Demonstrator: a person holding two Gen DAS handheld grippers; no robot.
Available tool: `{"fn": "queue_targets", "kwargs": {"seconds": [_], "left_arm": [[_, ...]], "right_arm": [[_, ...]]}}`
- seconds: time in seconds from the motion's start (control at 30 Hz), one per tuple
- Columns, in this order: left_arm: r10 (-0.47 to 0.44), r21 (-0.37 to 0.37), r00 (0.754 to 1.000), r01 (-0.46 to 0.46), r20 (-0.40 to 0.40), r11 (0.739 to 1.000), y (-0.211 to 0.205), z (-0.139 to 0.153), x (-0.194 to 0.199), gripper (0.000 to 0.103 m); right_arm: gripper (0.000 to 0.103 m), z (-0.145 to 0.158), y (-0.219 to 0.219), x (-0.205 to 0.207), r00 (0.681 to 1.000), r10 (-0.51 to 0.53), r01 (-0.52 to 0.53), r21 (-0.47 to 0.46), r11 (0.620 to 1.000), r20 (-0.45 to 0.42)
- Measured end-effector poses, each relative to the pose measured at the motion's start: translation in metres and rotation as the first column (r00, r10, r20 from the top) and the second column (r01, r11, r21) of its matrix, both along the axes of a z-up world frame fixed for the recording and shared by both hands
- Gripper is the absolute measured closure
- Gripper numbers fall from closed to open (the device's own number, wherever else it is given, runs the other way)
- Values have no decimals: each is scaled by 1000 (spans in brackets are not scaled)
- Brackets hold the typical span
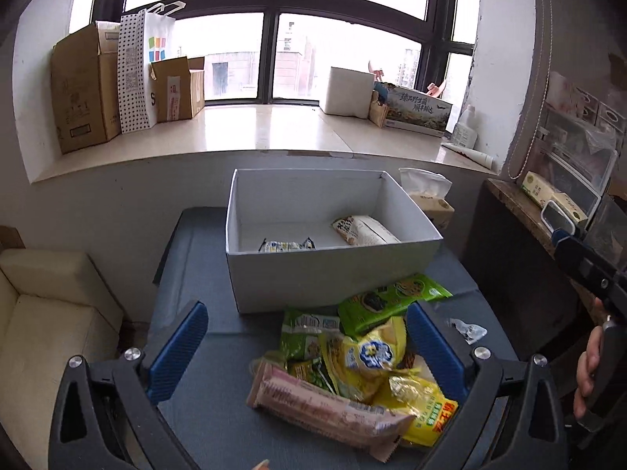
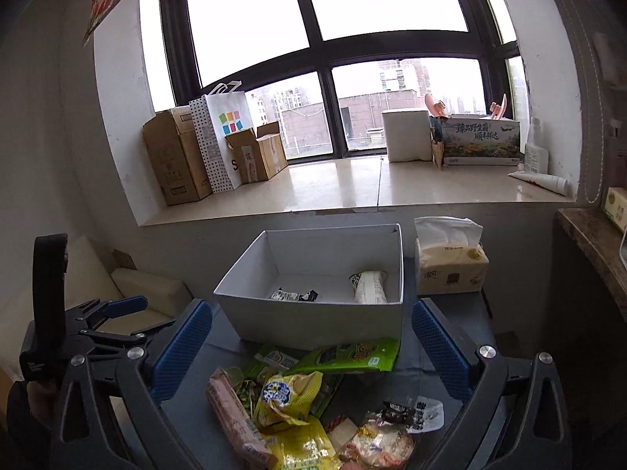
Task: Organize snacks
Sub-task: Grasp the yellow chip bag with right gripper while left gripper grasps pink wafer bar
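— Two claws over one snack pile (image 1: 352, 368) on the worktop (image 1: 203, 403), both spread wide, holding nothing. Which one nearer to the pink pack (image 1: 329, 411)?

— Left claw (image 1: 307, 356), probably. Lies low between its fingers, a bit right of middle. Seen from the right claw (image 2: 311, 352), sits at the far left of the pile, beside the left finger (image 2: 182, 348).

— Long axis?

— Slanted across the left claw's opening, one end toward the near right, other end toward the far left. Needs a turn of the wrist to grip across the narrow side, likely.

— And the box (image 1: 333, 262)?

— Straight ahead, behind the pile, open on top, just beside the green pack (image 1: 392, 299). Already two snacks inside. Long side across the view.
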State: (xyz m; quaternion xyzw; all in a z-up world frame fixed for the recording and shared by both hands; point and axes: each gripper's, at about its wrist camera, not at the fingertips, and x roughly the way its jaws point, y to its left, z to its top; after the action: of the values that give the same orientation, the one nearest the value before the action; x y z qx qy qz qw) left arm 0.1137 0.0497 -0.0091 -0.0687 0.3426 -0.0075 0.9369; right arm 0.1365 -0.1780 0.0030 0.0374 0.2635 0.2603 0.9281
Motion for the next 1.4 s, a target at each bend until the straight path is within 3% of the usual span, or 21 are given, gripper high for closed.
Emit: {"fn": "queue_targets", "kwargs": {"seconds": [0.1, 0.27, 0.47, 0.6, 0.8, 0.9, 0.93, 1.03, 1.27, 1.4], "left_arm": [[55, 6, 998, -55, -37, 998, -3, -14, -30, 0], [71, -30, 991, -75, -117, 997, -4, -40, -65, 0], [89, -58, 986, -97, -139, 994, 4, -52, -85, 0], [87, -83, 987, -99, -138, 992, 7, -52, -87, 0], [70, -57, 985, -80, -157, 995, 0, -59, -86, 0], [73, -38, 983, -80, -168, 996, -2, -63, -86, 0], [71, -38, 983, -79, -172, 996, -2, -64, -85, 0], [69, -43, 981, -78, -183, 996, -1, -68, -85, 0], [73, -39, 977, -82, -199, 996, 0, -74, -82, 0], [69, -42, 974, -80, -214, 996, -1, -79, -79, 0]], "right_arm": [[0, -26, -4, -22, 998, -14, 12, -26, 1000, -66], [0, -78, 2, -37, 981, -2, -8, -50, 999, -193], [0, -99, 25, -36, 974, 38, -66, -118, 991, -224], [0, -108, 48, -20, 965, 80, -119, -142, 983, -250], [0, -138, 80, 30, 927, 114, -164, -113, 980, -358], [0, -154, 96, 42, 921, 105, -173, -152, 973, -375], [3, -159, 100, 44, 922, 92, -170, -180, 969, -375], [39, -174, 109, 50, 918, 52, -162, -250, 955, -394], [47, -171, 103, 44, 930, 69, -164, -240, 957, -362], [47, -151, 89, 38, 943, 71, -140, -196, 970, -324]]}}
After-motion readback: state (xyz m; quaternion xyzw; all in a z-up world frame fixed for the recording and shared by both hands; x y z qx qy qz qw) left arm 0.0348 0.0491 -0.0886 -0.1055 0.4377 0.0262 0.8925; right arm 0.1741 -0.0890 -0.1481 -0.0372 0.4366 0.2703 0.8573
